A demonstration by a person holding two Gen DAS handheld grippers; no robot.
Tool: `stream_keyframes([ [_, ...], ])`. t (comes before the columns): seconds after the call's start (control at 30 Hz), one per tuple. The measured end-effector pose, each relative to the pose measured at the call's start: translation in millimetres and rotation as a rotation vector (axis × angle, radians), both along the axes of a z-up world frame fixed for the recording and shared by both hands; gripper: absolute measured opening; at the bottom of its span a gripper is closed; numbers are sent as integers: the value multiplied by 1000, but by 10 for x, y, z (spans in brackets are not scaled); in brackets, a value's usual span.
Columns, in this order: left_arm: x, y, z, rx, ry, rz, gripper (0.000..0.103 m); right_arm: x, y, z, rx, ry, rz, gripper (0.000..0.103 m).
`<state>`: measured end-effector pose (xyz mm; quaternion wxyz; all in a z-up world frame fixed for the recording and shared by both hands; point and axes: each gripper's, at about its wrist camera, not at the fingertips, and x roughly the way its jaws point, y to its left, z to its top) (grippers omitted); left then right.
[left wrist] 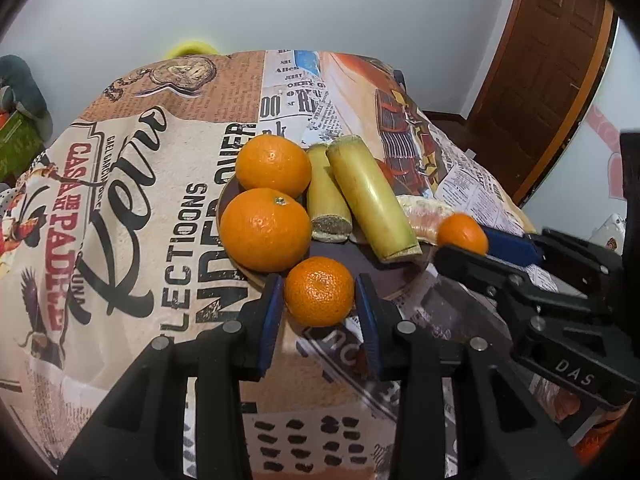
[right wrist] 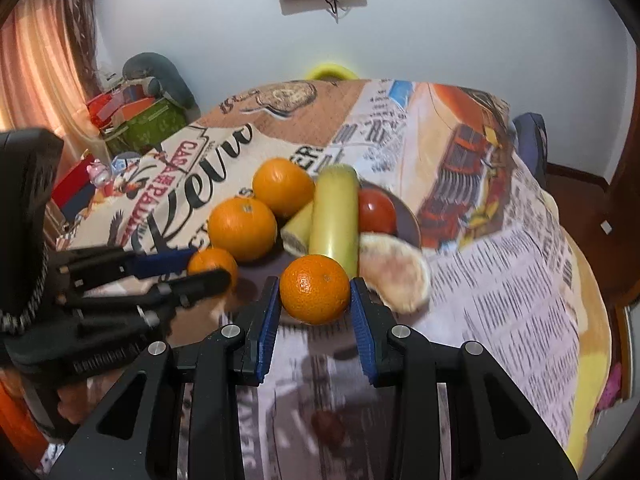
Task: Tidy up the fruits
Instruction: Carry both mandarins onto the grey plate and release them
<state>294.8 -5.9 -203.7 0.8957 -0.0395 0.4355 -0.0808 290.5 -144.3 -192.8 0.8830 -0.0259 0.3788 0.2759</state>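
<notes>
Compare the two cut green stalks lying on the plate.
The longer stalk is thicker and smooth, reaching toward the plate's near edge; the shorter stalk beside it is slimmer and ends further back. The shorter one shows a dark, grainy cut face; the longer one's near cut looks pale. Both are yellow-green and lie side by side.

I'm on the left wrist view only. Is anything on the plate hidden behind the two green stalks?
Observer: Yes, a red tomato sits on the plate behind the long stalk.
Operator: Is the right hand-held gripper square on its mandarin?
Observer: Yes. The right hand-held gripper has the mandarin centred between both blue pads.
Operator: Where is the peeled fruit from there?
Observer: The peeled fruit lies just right of that mandarin, by the long stalk's near end.
</notes>
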Motion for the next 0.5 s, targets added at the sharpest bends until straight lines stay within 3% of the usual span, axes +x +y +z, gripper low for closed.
stream_keyframes([
  [0.5, 160, 31, -99, -3, -2, -1, 40, 281, 203, -73, -9, 6, 33, 32],
])
